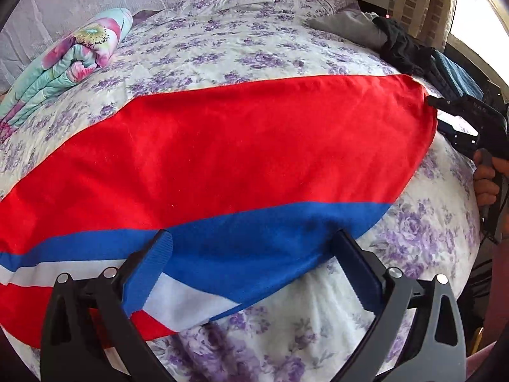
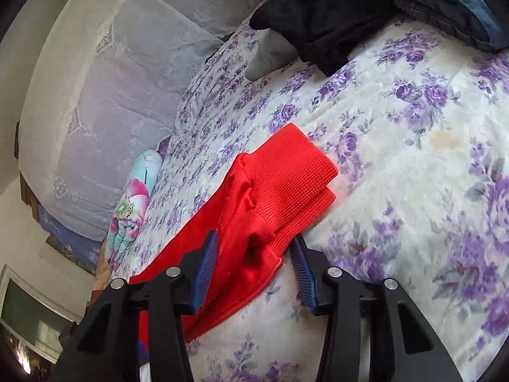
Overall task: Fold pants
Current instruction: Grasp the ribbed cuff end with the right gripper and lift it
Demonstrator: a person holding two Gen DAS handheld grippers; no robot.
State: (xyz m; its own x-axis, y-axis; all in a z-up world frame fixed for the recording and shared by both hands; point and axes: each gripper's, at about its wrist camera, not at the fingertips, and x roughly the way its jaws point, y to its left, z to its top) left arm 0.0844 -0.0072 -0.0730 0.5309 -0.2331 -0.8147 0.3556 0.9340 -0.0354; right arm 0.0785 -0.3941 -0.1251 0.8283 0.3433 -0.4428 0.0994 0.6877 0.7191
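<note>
Red pants [image 1: 238,146] with a blue and white side stripe [image 1: 254,248] lie spread flat across the floral bedspread [image 1: 222,41]. My left gripper [image 1: 253,234] hovers over the stripe near the pants' near edge. Its jaws stand wide open, and the cloth under them lies flat. In the right wrist view, two red ribbed cuffs [image 2: 292,172] lie stacked on the bedspread [image 2: 413,159]. Just behind them, my right gripper [image 2: 254,235] has bunched red cloth filling the gap between its blue pads [image 2: 208,254]. The left wrist view shows the right gripper [image 1: 445,105] at the pants' far right end, held by a hand [image 1: 485,178].
A rolled floral quilt [image 1: 73,60] lies at the bed's far left. A black garment [image 2: 318,16] and a grey one [image 1: 346,25] are piled at the far right corner, with dark blue clothes [image 1: 451,73] beside them. A pale headboard [image 2: 111,95] backs the bed.
</note>
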